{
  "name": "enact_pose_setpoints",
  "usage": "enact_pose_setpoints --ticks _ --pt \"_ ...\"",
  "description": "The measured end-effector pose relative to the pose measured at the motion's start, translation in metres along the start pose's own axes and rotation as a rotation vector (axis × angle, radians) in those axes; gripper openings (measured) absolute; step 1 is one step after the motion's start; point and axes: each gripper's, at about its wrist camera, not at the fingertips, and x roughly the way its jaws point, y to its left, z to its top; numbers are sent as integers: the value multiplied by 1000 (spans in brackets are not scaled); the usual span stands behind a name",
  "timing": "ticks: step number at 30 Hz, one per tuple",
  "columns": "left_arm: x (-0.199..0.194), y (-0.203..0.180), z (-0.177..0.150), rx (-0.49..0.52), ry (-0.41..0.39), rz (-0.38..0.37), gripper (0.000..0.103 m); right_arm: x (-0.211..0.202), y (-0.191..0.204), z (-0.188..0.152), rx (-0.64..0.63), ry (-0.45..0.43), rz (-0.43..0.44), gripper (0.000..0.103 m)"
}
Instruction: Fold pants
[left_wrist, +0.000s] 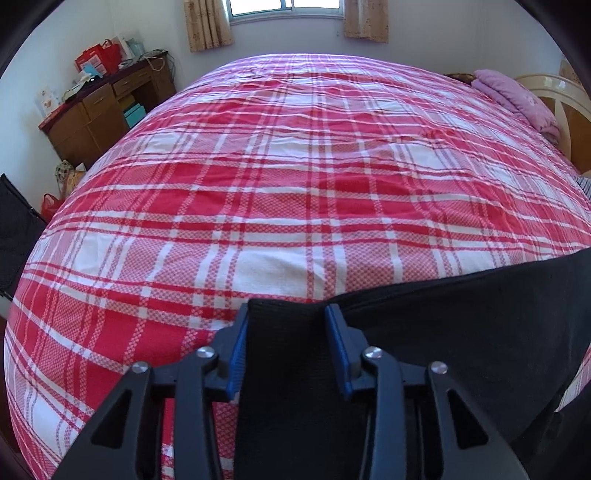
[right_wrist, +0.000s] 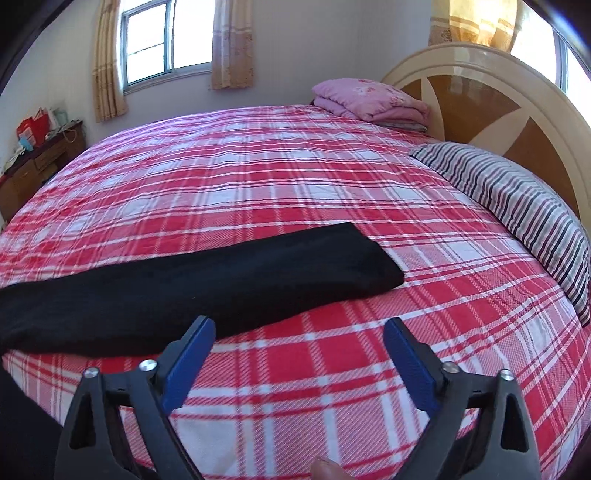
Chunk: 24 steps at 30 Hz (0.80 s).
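Black pants (right_wrist: 203, 280) lie folded lengthwise in a long strip across the red and white plaid bed cover (right_wrist: 295, 177). In the left wrist view, one end of the pants (left_wrist: 461, 332) runs up between the blue pads of my left gripper (left_wrist: 288, 321). The pads sit narrow, and the cloth fills the whole gap between them. My right gripper (right_wrist: 299, 328) stands wide open over bare cover, near the strip's front edge. Its left fingertip overlaps that edge, and nothing lies between its fingers. The strip's far end (right_wrist: 369, 258) lies flat on the bed.
A striped pillow (right_wrist: 517, 195) and a folded pink blanket (right_wrist: 369, 99) lie by the headboard (right_wrist: 498, 96). A wooden desk (left_wrist: 107, 107) with bags on it stands at the left wall. A fingertip (right_wrist: 328, 469) shows at the bottom edge.
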Motion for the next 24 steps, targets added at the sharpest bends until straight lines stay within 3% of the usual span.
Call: enact_pose_setpoints --ticks 6,11,15,24 --pt "-1 8 2 -15 -8 -76 27 15 -34 18 56 14 -47 84" --pt "-1 18 -2 -45 -33 -138 27 31 -74 40 144 20 -69 84" --pt "0 18 -3 -47 -31 -134 27 57 -88 63 163 57 -63 84" --pt "3 13 -3 -33 -33 -90 27 132 -79 100 156 138 -3 71"
